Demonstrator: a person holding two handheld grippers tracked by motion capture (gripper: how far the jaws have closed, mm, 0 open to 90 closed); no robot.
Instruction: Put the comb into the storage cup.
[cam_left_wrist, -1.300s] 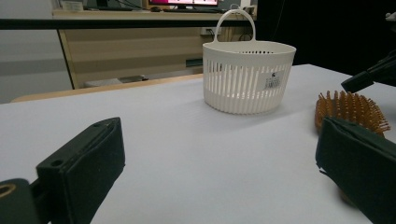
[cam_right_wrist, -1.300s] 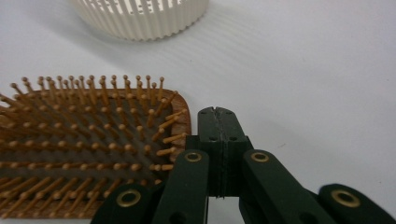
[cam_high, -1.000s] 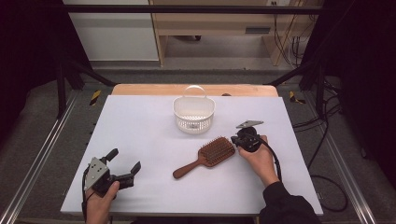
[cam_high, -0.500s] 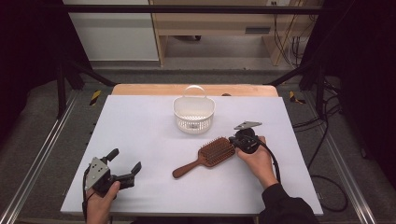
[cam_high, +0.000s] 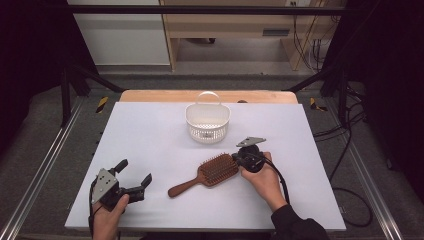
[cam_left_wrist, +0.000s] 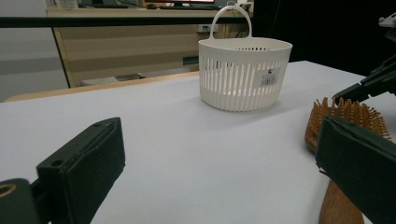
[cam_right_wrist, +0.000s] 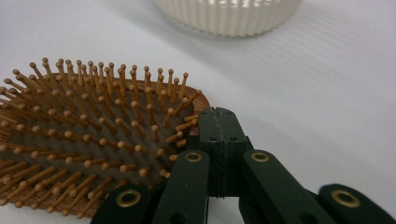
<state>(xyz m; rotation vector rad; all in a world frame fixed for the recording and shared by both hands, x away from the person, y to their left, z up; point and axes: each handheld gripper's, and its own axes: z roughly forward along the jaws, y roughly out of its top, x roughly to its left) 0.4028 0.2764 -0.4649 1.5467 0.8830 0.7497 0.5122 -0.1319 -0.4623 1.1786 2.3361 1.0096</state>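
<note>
Two hand-held grippers are seen: the right hand-held gripper (cam_right_wrist: 219, 122), clenched empty, touches the stiff, light wooden hairbrush (cam_high: 212, 172) lower centre; the left hand-held gripper (cam_high: 134, 174) is released. Its handle (cam_high: 186, 187) is best grasped.

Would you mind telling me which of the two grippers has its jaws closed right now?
The right gripper, tips together against the head of the wooden hairbrush. The left gripper, nearer the table's corner, holds its jaws wide apart.

One hairbrush (cam_high: 210, 172) is lying at the table's (cam_high: 150, 140) centre, one basket (cam_high: 207, 122) is standing at twelve o'clock, and two grippers are working: left (cam_high: 131, 176), right (cam_high: 237, 159).
</note>
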